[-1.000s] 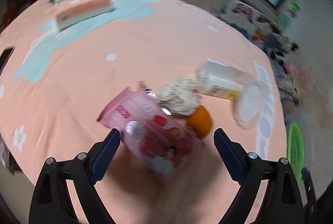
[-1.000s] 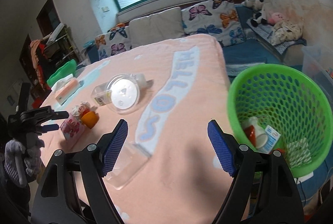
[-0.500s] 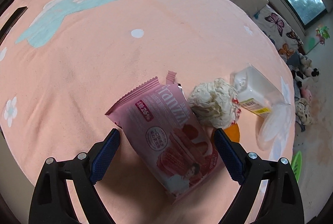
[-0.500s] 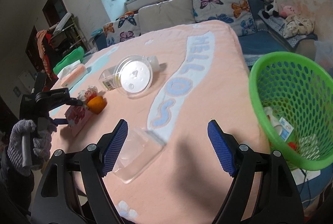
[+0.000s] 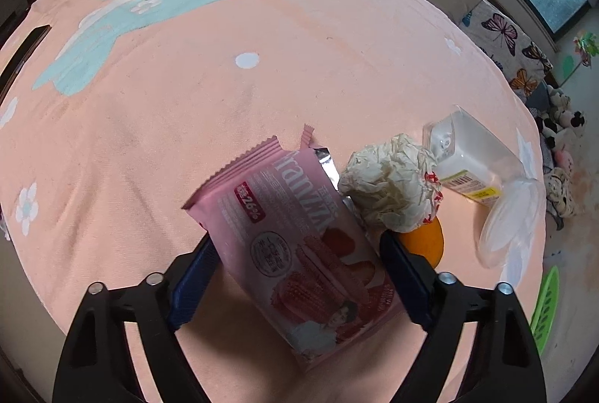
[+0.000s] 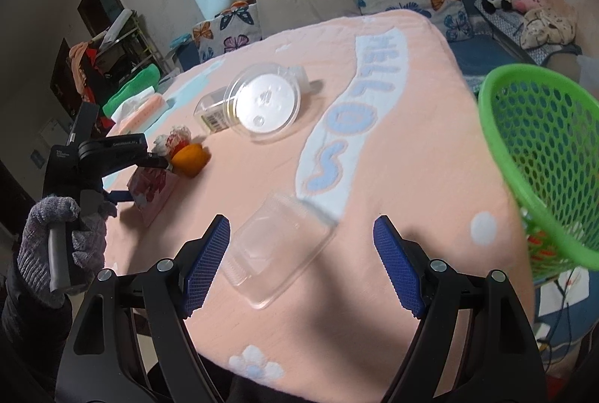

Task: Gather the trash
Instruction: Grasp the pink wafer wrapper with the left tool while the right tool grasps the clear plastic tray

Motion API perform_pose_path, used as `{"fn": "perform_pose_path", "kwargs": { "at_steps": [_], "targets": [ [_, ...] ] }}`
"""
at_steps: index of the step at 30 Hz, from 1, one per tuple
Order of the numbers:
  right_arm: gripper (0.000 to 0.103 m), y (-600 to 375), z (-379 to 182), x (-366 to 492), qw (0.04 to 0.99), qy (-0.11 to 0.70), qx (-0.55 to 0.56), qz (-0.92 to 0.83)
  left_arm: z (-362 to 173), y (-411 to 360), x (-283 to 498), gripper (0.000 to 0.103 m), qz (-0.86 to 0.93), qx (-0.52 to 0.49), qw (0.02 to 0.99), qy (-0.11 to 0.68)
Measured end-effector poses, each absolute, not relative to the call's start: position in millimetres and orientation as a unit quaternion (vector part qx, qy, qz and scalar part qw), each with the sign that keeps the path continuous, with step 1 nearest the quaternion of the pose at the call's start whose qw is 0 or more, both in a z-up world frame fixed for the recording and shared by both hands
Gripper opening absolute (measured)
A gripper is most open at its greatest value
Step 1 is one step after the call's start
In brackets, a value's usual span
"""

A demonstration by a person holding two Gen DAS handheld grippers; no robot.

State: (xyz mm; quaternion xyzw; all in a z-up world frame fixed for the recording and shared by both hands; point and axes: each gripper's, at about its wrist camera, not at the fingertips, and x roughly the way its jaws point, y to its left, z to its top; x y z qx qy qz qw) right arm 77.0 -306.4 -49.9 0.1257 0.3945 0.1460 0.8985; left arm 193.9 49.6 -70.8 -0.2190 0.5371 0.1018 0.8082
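A pink Franzzi wafer wrapper [image 5: 299, 238] marked "26%" lies near the worktop's [image 5: 299, 40] front edge, between the left claw's [image 5: 295, 275] closing jaws, not yet visibly pinched. Crumpled paper [image 5: 391, 191] and an orange [image 5: 426, 242] sit beside it. The right claw [image 6: 301, 268] hangs apart above a clear plastic tray [image 6: 279, 249], beside the green basket [image 6: 539, 156] meant for trash.

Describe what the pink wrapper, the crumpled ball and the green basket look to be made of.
Pink wrapper: thin printed plastic film, glossy, with a crimped zigzag end seal and silvery lining at the tear. Crumpled ball: matte off-white paper, probably tissue or a food wrap, sharply creased, with a red printed patch. Green basket: moulded rigid plastic, slightly shiny, with regular holes.
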Motion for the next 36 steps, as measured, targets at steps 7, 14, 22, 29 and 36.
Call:
{"fn": "perform_pose_path", "kwargs": {
  "at_steps": [7,14,22,29,36],
  "targets": [
    [0.079,-283.3,-56.9,81.8,0.888,0.421,0.126,0.139,-68.2,54.4,180.5,0.071,0.070,-0.211,0.817,0.532],
    [0.077,-264.8,-68.9,97.3,0.875,0.456,0.132,0.099,-64.2,57.6,168.3,0.064,0.032,-0.184,0.829,0.527],
    [0.072,-250.6,-70.1,108.0,0.879,0.464,0.102,0.050,-63.5,64.2,162.9,0.064,0.011,-0.163,0.834,0.527],
    [0.060,-246.0,-67.7,106.7,0.881,0.462,0.083,0.057,-68.0,65.2,164.8,0.066,0.014,-0.173,0.828,0.533],
    [0.055,-247.7,-65.5,98.3,0.884,0.455,0.081,0.077,-67.9,57.4,168.1,0.066,0.007,-0.158,0.831,0.533]
  ]
}}
